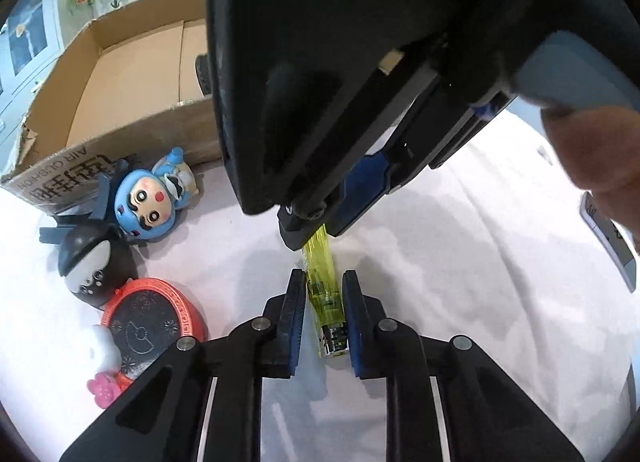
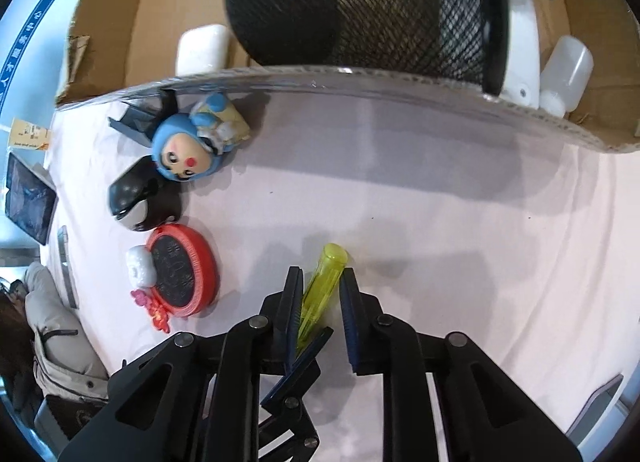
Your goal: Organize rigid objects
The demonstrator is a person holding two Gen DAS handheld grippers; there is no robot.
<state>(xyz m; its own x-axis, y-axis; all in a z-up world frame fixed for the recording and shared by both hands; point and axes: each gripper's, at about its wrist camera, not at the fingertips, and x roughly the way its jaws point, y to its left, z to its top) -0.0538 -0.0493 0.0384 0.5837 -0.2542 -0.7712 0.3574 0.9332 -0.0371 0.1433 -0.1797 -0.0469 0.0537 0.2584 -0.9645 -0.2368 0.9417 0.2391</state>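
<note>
Now the yellow lighter is held above the white cloth by both grippers: the left gripper is clenched on its near, metal-capped end, and the right gripper is clamped on its far end. Left of it lie a blue-headed doll, a black-and-white figure and a red round toy, near the cardboard box

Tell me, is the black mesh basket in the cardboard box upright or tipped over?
Tipped over. The mesh basket lies on its side inside the cardboard box, its round base facing left.
</note>
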